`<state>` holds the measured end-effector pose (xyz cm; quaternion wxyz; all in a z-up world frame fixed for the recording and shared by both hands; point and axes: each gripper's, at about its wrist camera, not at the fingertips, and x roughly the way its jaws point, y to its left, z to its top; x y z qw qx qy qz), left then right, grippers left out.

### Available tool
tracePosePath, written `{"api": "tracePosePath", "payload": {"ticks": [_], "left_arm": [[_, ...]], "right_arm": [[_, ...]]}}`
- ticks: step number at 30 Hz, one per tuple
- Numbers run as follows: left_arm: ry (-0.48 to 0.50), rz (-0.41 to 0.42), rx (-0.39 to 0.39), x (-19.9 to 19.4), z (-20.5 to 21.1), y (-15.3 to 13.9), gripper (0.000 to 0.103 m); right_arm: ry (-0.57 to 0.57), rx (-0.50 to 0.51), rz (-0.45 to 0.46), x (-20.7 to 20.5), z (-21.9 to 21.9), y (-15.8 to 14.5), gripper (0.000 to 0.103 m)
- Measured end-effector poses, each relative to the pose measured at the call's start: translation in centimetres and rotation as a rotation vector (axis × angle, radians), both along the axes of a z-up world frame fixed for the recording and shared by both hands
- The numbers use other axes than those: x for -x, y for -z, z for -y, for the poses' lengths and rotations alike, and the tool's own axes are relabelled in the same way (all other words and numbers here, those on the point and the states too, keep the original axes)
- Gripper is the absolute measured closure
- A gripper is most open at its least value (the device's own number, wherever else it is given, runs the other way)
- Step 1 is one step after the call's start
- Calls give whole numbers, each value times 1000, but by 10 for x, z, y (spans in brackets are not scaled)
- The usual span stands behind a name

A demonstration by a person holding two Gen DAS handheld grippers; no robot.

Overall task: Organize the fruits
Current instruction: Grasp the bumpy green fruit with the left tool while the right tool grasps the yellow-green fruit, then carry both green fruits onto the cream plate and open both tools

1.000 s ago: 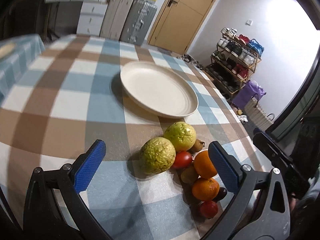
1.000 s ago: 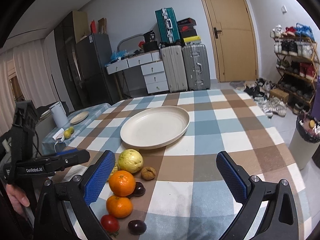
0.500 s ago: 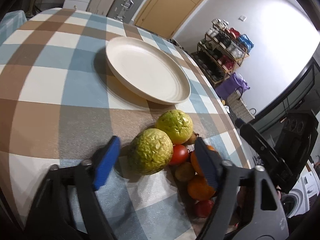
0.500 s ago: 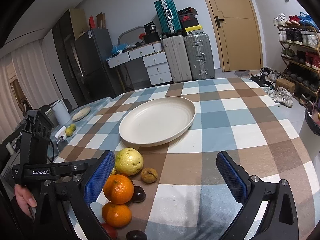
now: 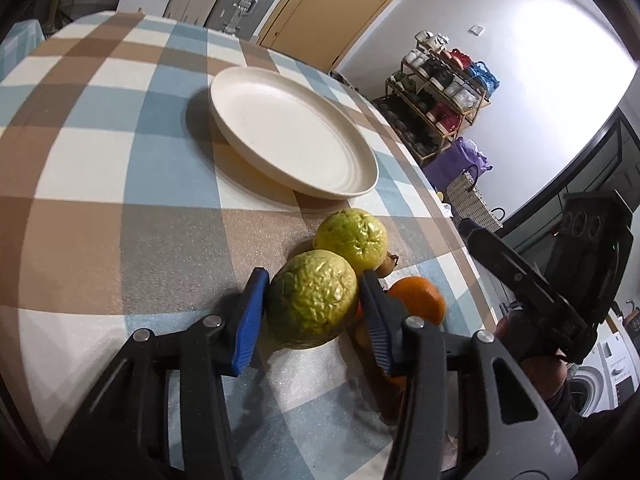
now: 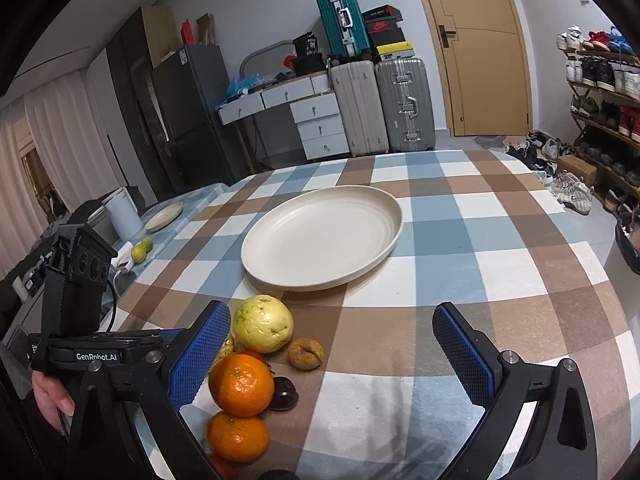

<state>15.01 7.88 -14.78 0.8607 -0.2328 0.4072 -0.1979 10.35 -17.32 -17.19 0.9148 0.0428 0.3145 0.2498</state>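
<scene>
Checked tablecloth (image 5: 120,152), wrinkled green fruit (image 5: 312,311) clamped between left tongs (image 5: 311,312); right tongs (image 6: 332,356) agape.

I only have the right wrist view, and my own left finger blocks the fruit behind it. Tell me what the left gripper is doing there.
Observer: The left gripper is closed on a wrinkled green fruit, with its fingers against both sides.
Operator: Say whether it is off the table.
Observer: It looks to be sitting on the tablecloth, its shadow right beneath it, though I cannot be sure.
Operator: Report what crowds it.
Observer: The smoother yellow-green fruit sits right behind it, apparently touching, and one finger is wedged between it and an orange.
</scene>
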Motion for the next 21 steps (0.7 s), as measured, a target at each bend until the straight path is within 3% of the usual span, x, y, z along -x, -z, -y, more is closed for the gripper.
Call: {"api": "tracePosePath", "payload": {"ticks": [10,21], "left_arm": [[-60,67,-50,20,-28,-24,59],[-114,105,-58,46,-57,-33,59]], "right_arm": [[-147,-20,-152,-27,-33,2,0],[-193,54,-309,-59,-76,22,4]]}}
